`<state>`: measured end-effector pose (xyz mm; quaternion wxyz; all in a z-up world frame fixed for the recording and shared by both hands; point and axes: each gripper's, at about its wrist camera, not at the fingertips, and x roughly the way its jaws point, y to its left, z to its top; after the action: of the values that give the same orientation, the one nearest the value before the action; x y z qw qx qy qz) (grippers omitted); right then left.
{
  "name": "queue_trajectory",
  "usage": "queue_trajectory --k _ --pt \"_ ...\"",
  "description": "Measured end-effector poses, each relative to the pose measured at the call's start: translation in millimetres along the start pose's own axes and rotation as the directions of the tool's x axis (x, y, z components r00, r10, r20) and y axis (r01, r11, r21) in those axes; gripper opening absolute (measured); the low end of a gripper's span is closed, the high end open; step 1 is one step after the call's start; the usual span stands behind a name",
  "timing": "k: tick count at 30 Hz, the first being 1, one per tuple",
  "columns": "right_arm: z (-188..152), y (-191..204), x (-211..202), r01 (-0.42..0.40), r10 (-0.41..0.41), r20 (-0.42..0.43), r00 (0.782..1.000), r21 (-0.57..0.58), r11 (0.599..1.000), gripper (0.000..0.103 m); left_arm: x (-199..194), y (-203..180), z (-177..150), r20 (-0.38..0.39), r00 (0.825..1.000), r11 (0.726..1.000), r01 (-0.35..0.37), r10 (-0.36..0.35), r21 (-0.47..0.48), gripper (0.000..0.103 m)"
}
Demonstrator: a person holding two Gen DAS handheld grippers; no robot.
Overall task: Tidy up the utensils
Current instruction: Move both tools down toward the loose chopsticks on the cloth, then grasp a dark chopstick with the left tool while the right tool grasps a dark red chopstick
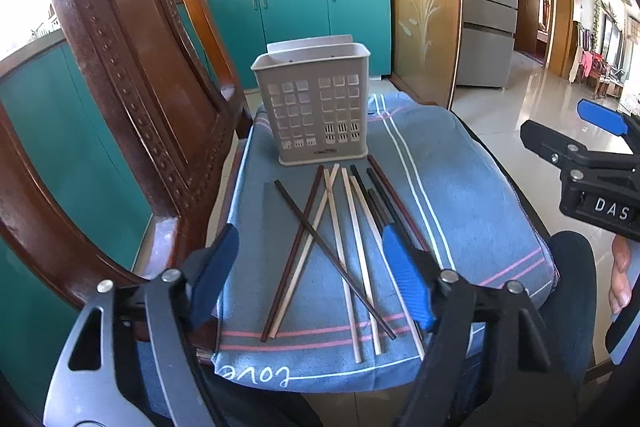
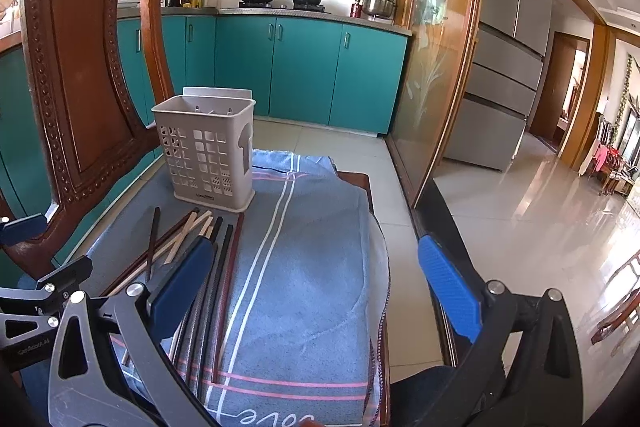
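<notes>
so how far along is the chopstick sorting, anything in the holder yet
Nothing looks done: the beige holder shows no chopsticks inside, and all the chopsticks lie scattered on the blue towel. In hand: nothing. The left gripper is open above the pile; the right gripper is open over bare towel. Left: pick up every chopstick and stand it in the holder.

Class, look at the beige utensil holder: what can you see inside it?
The utensil holder shows only bare inner walls near its rim; no chopsticks stand in it. Its bottom is hidden by its own walls.
</notes>
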<state>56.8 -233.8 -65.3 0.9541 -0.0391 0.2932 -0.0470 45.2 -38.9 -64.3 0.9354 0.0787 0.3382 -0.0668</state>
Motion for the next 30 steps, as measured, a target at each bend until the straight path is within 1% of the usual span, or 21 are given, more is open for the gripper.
queue_trajectory --k 3,7,10,12,13,14,15,16,17,18,19,20,21,22,23,24,25,27,30 --pt "-1 -1 2 0.005 -0.005 -0.003 1.000 0.002 1.000 0.100 2 -1 -1 -0.012 1.000 1.000 -0.001 0.001 -0.004 0.070" --pt "-2 -2 5 0.005 -0.005 -0.012 1.000 0.005 1.000 0.100 6 -3 -4 -0.025 1.000 1.000 0.000 0.000 -0.002 0.070" --pt "-4 -4 14 -0.005 0.006 -0.040 0.999 0.011 1.000 0.100 12 -3 -3 -0.035 0.999 1.000 -0.001 0.001 0.002 0.070" --pt "-5 -6 27 -0.027 0.029 -0.075 0.997 0.021 0.999 0.100 18 -2 1 -0.045 0.999 1.000 0.003 -0.003 0.008 0.070" --pt "-6 -8 39 -0.074 0.077 -0.109 0.991 0.033 0.997 0.100 22 -1 5 -0.051 0.999 1.000 0.009 -0.009 0.011 0.065" --pt "-6 -8 46 -0.118 0.122 -0.123 0.985 0.044 0.992 0.099 28 1 9 -0.058 0.998 1.000 0.020 -0.019 0.010 0.059" --pt "-6 -9 57 -0.189 0.197 -0.146 0.969 0.066 0.980 0.093 35 4 13 -0.070 0.997 1.000 0.031 -0.030 0.003 0.048" --pt "-6 -8 66 -0.227 0.237 -0.163 0.958 0.079 0.971 0.086 45 8 18 -0.093 0.994 0.999 0.051 -0.053 -0.017 0.040" --pt "-5 -6 76 -0.258 0.271 -0.182 0.945 0.092 0.962 0.071 53 12 22 -0.107 0.992 0.997 0.064 -0.067 -0.031 0.036" --pt "-4 -3 88 -0.278 0.291 -0.205 0.934 0.094 0.956 0.056 66 16 28 -0.132 0.987 0.995 0.088 -0.095 -0.055 0.030" --pt "-3 2 97 -0.295 0.307 -0.223 0.925 0.088 0.951 0.050 77 19 33 -0.147 0.983 0.992 0.104 -0.112 -0.065 0.027" --pt "-2 8 109 -0.317 0.327 -0.249 0.911 0.082 0.945 0.042 88 20 37 -0.160 0.980 0.992 0.110 -0.120 -0.067 0.027" --pt "-1 15 118 -0.329 0.337 -0.271 0.902 0.075 0.941 0.040 102 21 43 -0.178 0.978 0.993 0.103 -0.113 -0.064 0.026" --pt "0 22 132 -0.353 0.360 -0.303 0.882 0.079 0.932 0.040 113 22 46 -0.195 0.975 0.993 0.095 -0.106 -0.063 0.025" --pt "2 27 142 -0.367 0.375 -0.326 0.868 0.088 0.926 0.038 127 24 50 -0.222 0.969 0.993 0.093 -0.106 -0.067 0.024" --pt "4 35 157 -0.384 0.391 -0.363 0.846 0.096 0.918 0.036 139 25 52 -0.246 0.963 0.992 0.097 -0.113 -0.077 0.023" --pt "6 41 167 -0.392 0.399 -0.388 0.831 0.102 0.914 0.035 152 28 53 -0.272 0.955 0.991 0.098 -0.120 -0.093 0.022" --pt "9 52 188 -0.373 0.374 -0.427 0.823 0.089 0.924 0.035 173 33 52 -0.315 0.942 0.990 0.083 -0.116 -0.116 0.022" --pt "12 67 210 -0.350 0.330 -0.469 0.819 0.047 0.936 0.035 193 38 48 -0.360 0.926 0.987 0.063 -0.112 -0.145 0.022"
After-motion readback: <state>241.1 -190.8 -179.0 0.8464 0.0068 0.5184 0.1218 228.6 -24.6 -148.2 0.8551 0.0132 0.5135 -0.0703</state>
